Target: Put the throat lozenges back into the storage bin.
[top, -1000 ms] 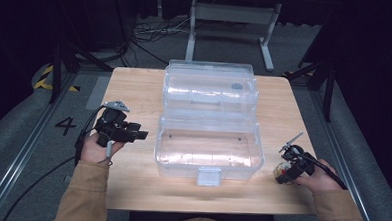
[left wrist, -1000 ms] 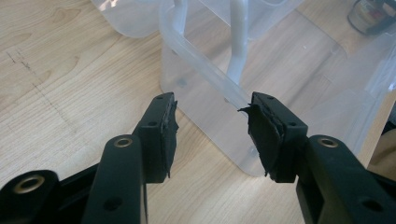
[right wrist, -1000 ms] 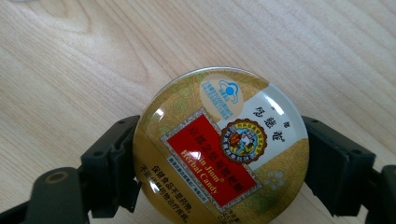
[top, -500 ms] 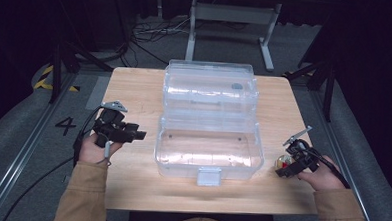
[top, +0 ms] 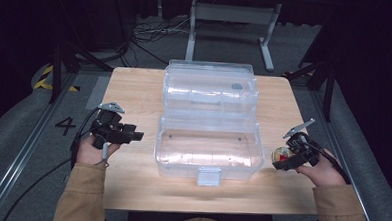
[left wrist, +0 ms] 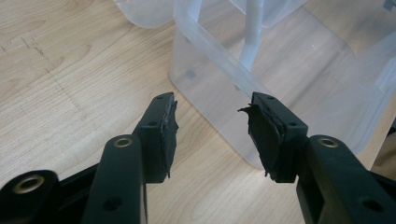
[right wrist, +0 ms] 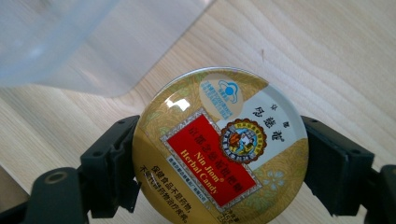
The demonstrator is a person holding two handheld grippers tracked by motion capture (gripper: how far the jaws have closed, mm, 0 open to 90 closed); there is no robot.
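The round candy tin [right wrist: 219, 149] is clamped in the right claw [top: 288, 158] just right of the clear box [top: 208, 148] (left claw [left wrist: 212, 128] is held wide, empty); gripped by its rim, it could easily be popped loose.

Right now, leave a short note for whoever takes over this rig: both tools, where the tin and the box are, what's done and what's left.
Left tool: open, holding nothing, low over the table just left of the clear box.
Right tool: shut on the round candy tin, at the table's right edge beside the box.
Box: mid-table, lid swung open toward the far side, near half looks bare inside.
Done: tin gripped.
Left: probably carry the tin over the box wall, set it inside, then close the lid.
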